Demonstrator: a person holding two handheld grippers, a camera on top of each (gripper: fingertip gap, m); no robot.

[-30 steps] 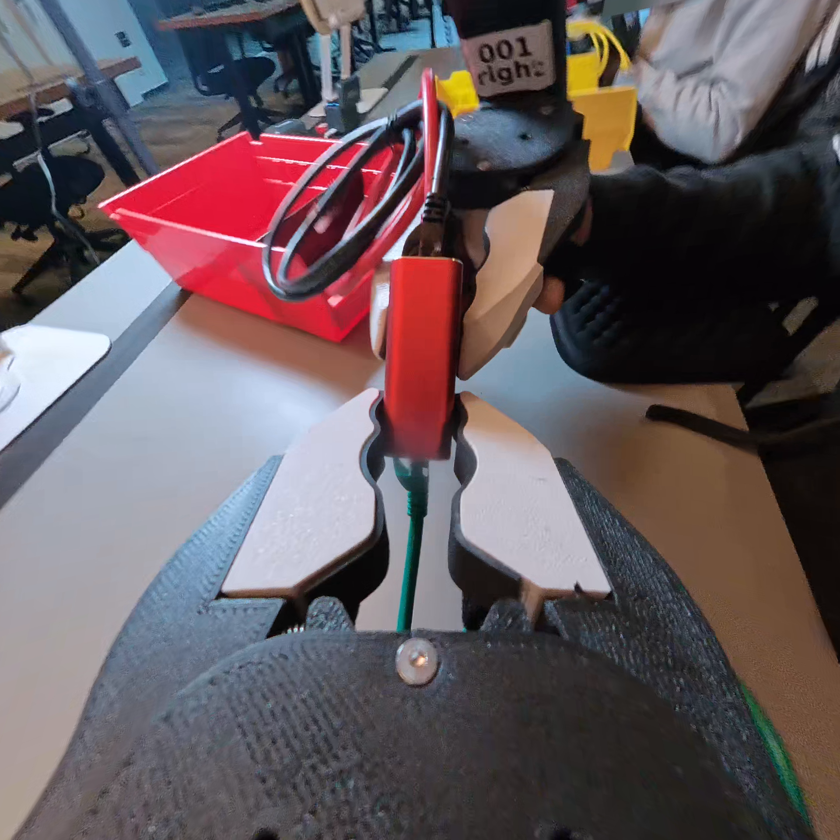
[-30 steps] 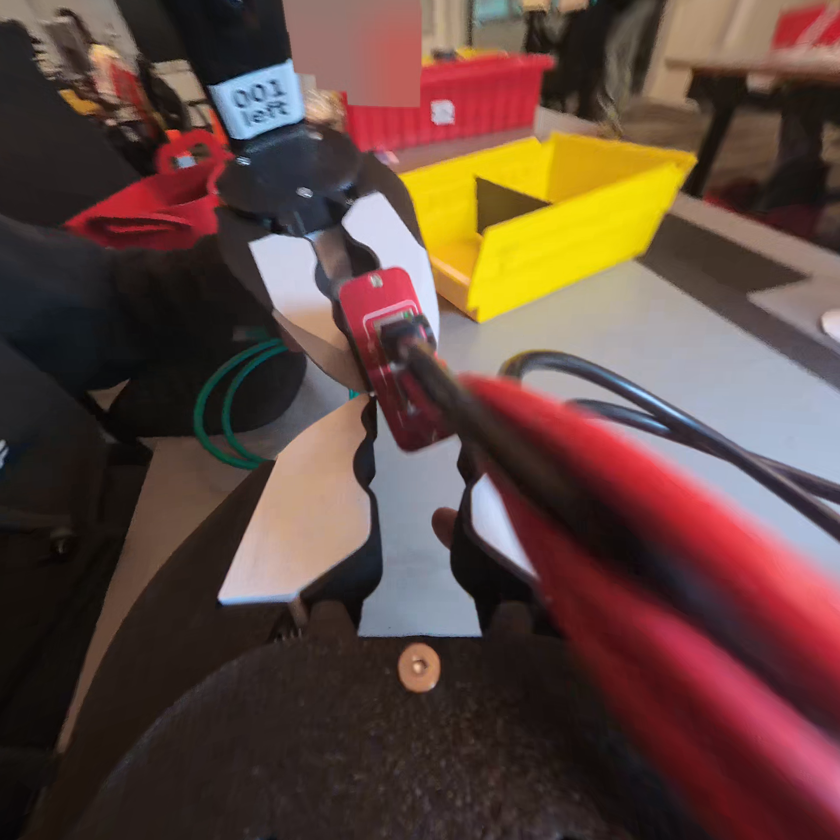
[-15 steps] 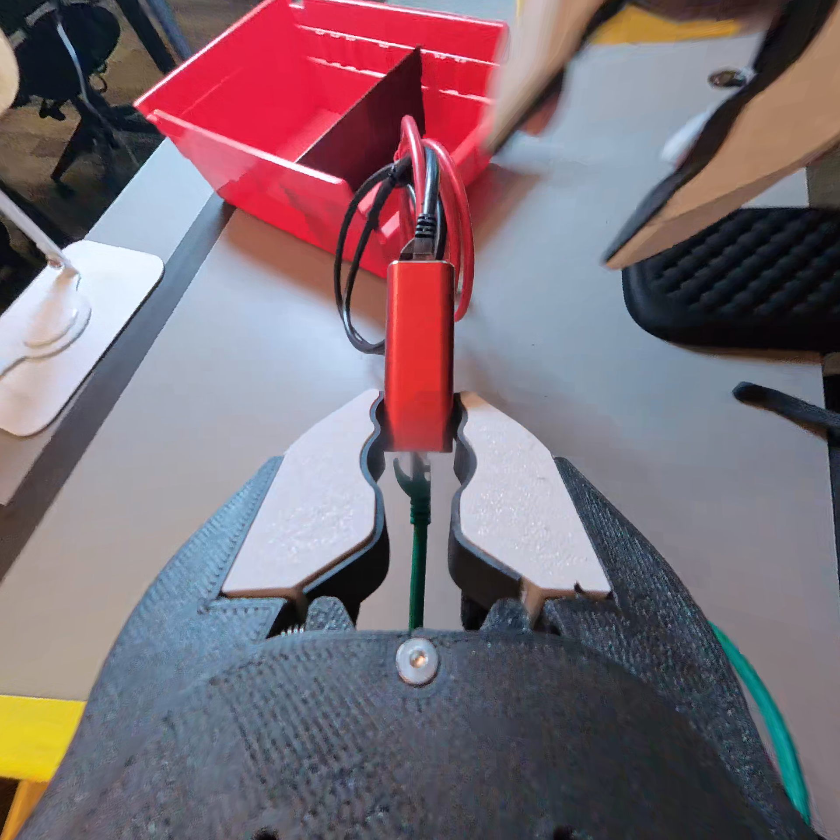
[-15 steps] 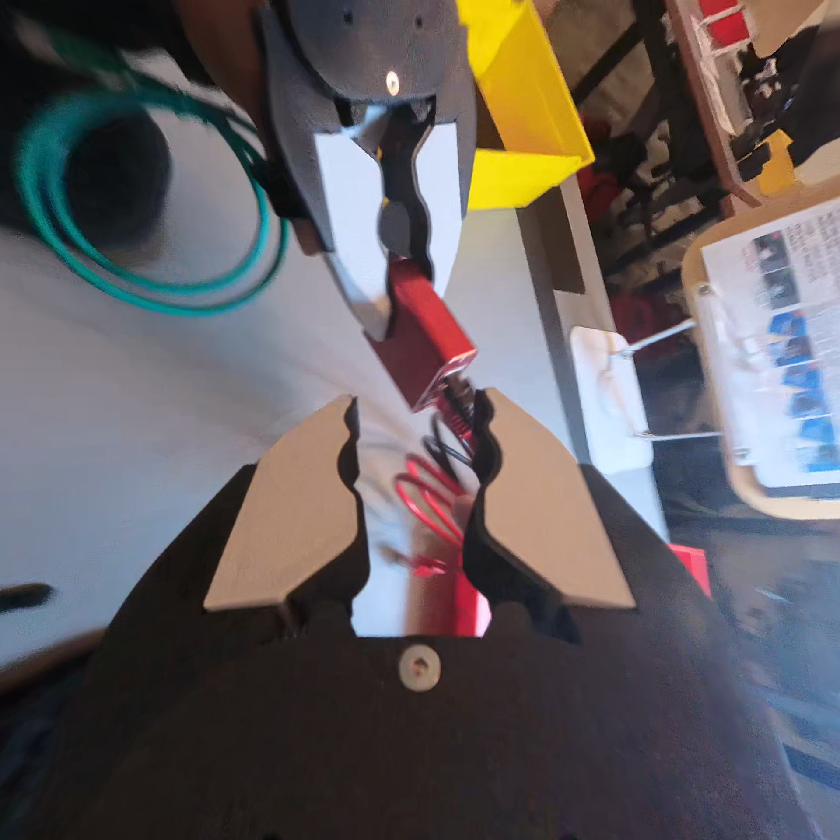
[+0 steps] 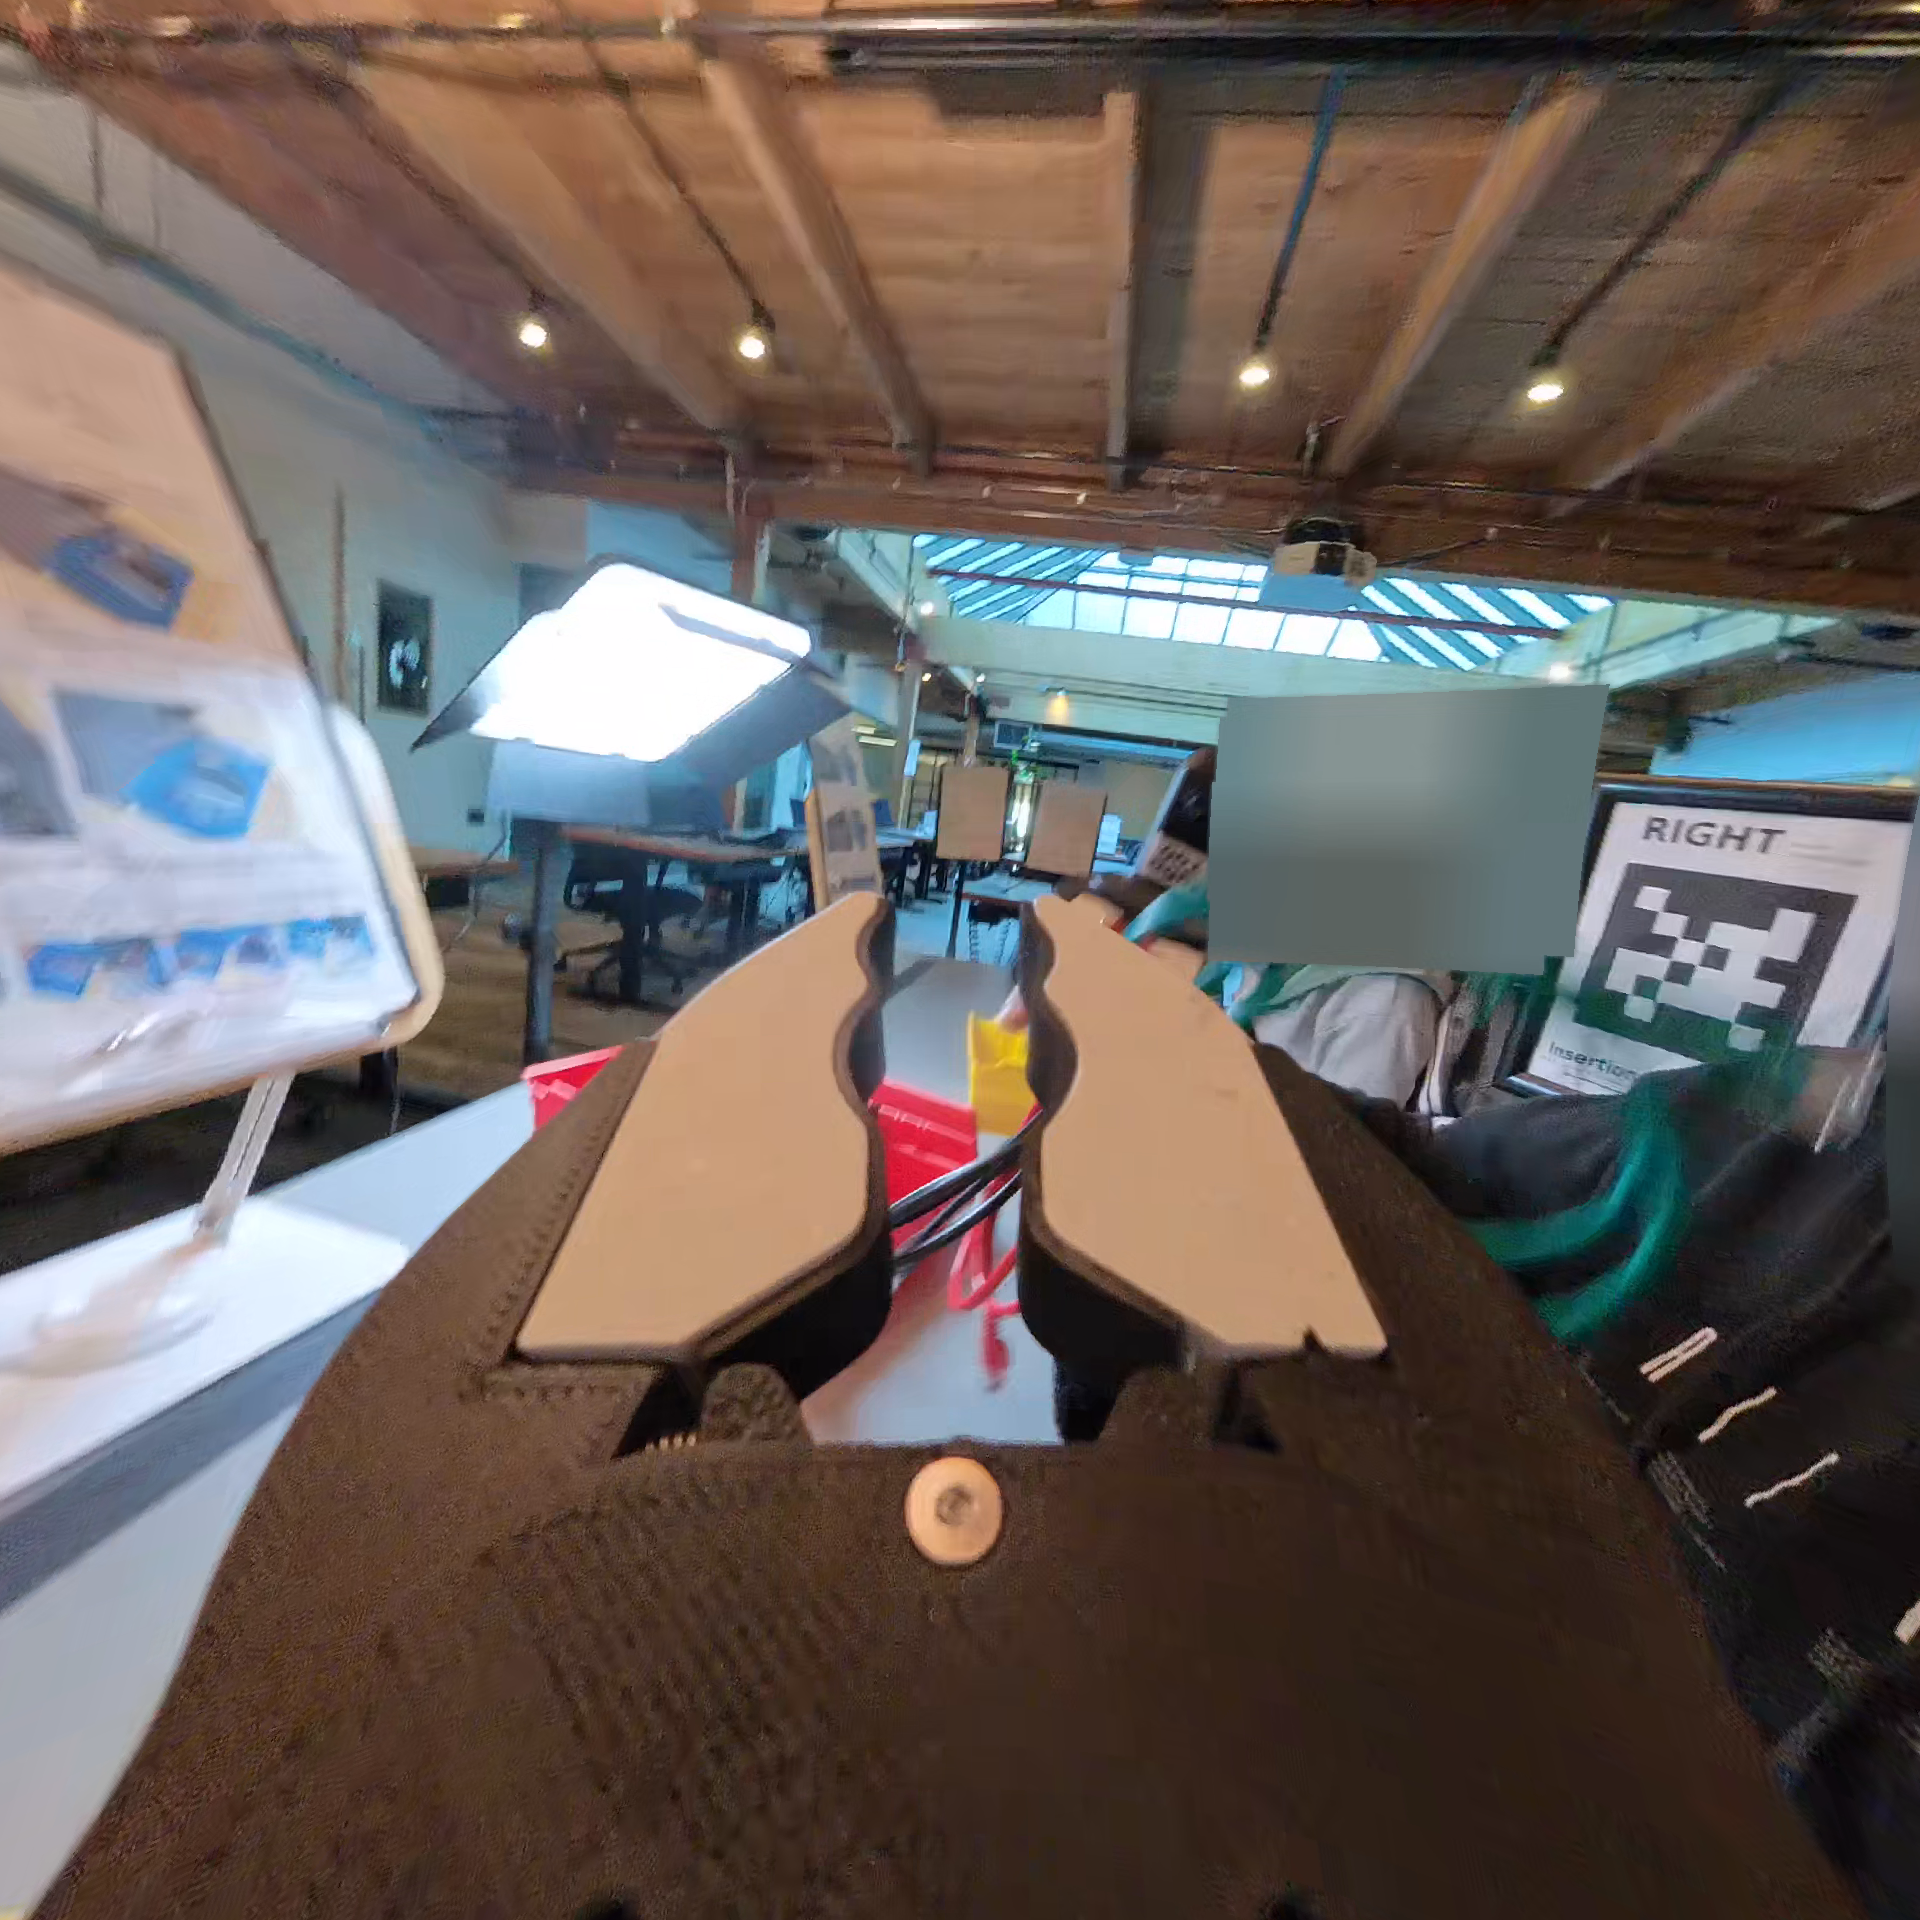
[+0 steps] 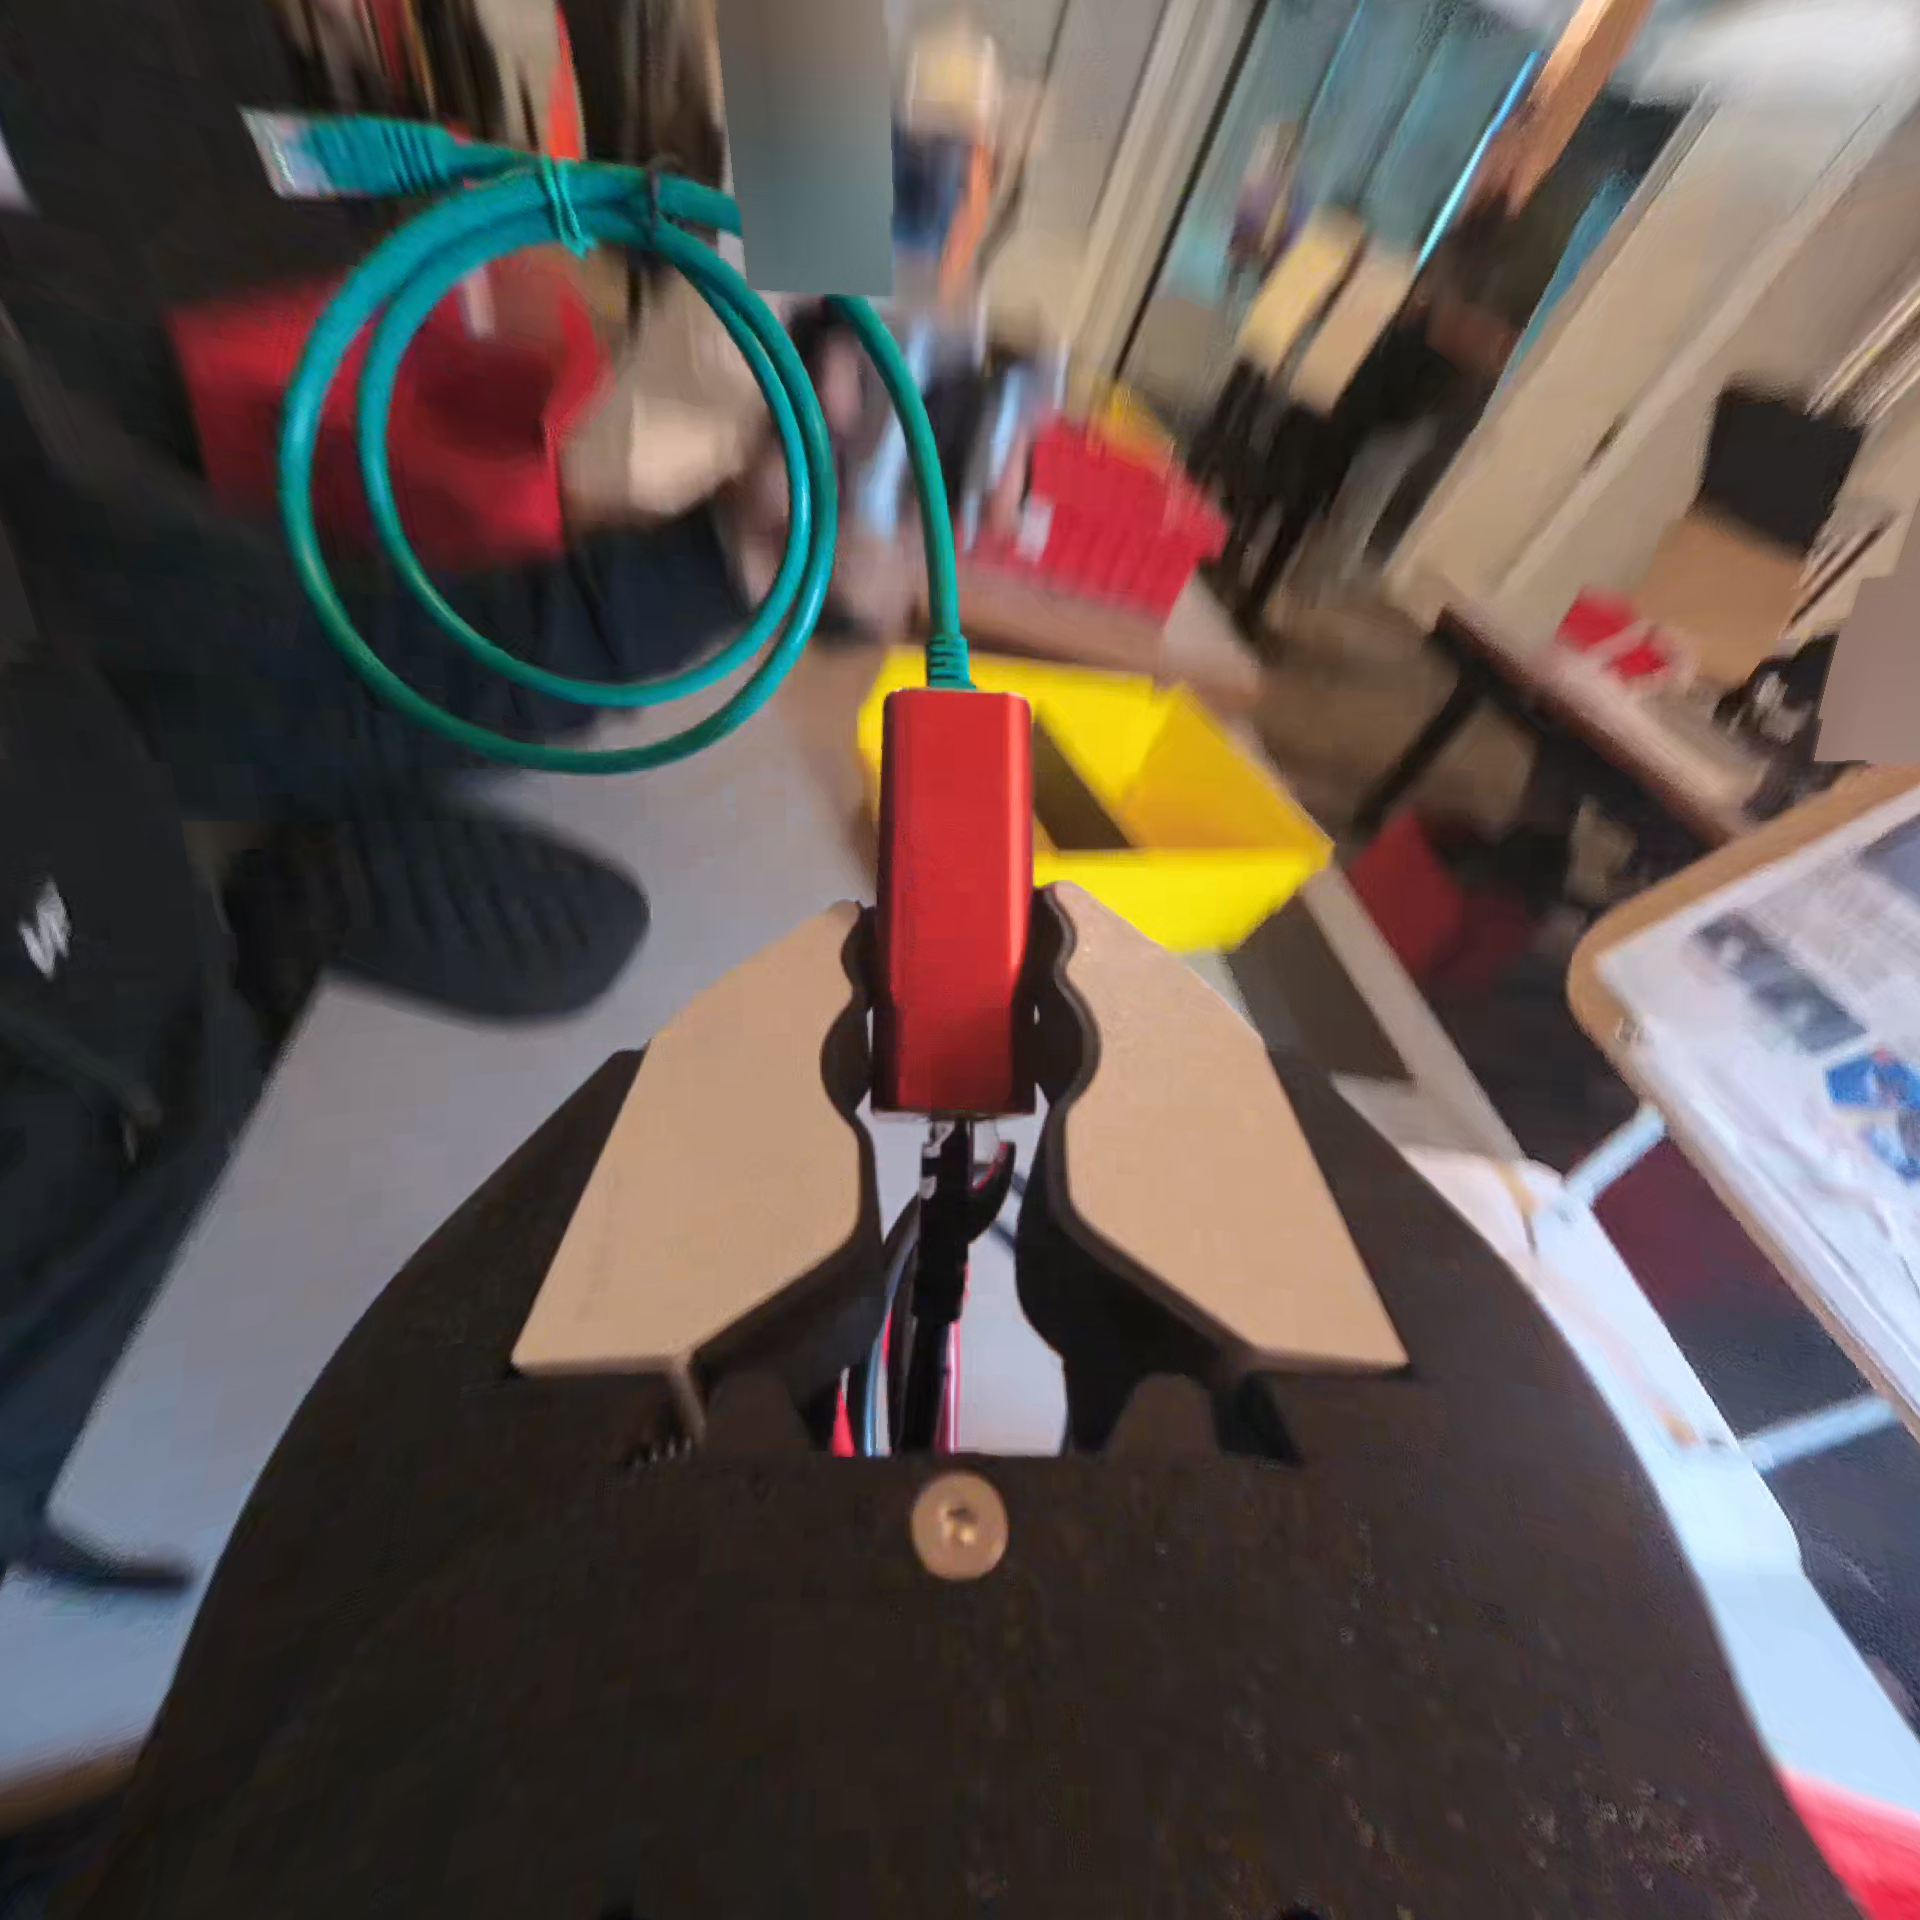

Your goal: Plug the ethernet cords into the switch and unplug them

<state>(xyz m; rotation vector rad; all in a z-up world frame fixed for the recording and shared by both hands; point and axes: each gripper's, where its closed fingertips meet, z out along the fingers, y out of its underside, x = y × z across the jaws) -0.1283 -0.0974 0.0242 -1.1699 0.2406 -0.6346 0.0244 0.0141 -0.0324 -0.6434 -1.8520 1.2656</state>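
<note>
Red metal box-shaped switch (image 6: 952,914) is sitting clenched in our right claw (image 6: 951,997), coiled green ethernet cord (image 6: 582,457) plugged into its far end; our left claw (image 5: 954,925) is hanging released, grasping nothing.

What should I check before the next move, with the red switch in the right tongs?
1. Right tongs shut on the switch: ok.
2. Green cord plugged into the switch's far end: ok.
3. Black cord plugged into the near end: looks seated, but cannot tell for sure, as it is in shadow.
4. Left tongs open and empty, ready to grip a plug: ok.
5. Left tongs aimed at the switch: not ok. The left wrist view looks up toward the ceiling, and the switch is not in it.
6. Green cord's free plug hanging clear of the tongs: ok.
</note>
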